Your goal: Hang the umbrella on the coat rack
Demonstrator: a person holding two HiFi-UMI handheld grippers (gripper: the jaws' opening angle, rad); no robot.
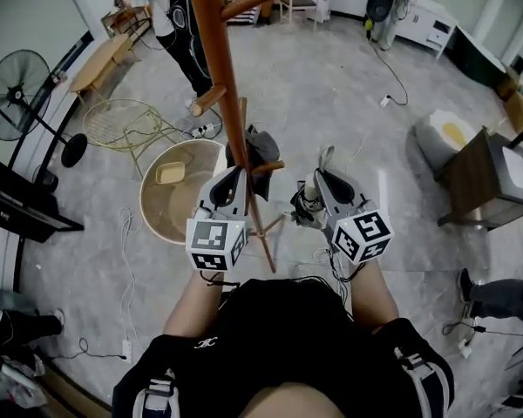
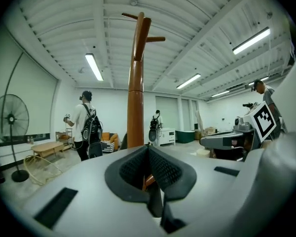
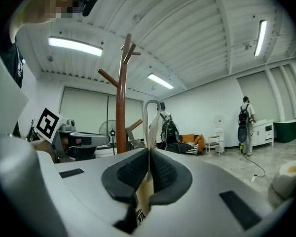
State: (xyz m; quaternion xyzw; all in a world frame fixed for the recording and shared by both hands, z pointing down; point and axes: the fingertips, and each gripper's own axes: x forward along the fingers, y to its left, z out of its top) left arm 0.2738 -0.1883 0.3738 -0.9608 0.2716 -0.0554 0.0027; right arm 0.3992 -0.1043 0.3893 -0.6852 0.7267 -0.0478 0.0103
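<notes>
Right gripper jaws pinch the strap loop, which stands upright above them; the umbrella body appears to hang just below. The nearest coat rack peg lies just to its left with the stub end toward it, so the right side should do the hooking. Left gripper jaws are pressed together, just beside the pole.

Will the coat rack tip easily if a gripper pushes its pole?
Probably, if pushed high: the coat rack is a tall slim pole on thin splayed legs. Its wood looks stiff, so it would likely lean whole, not bend.
</notes>
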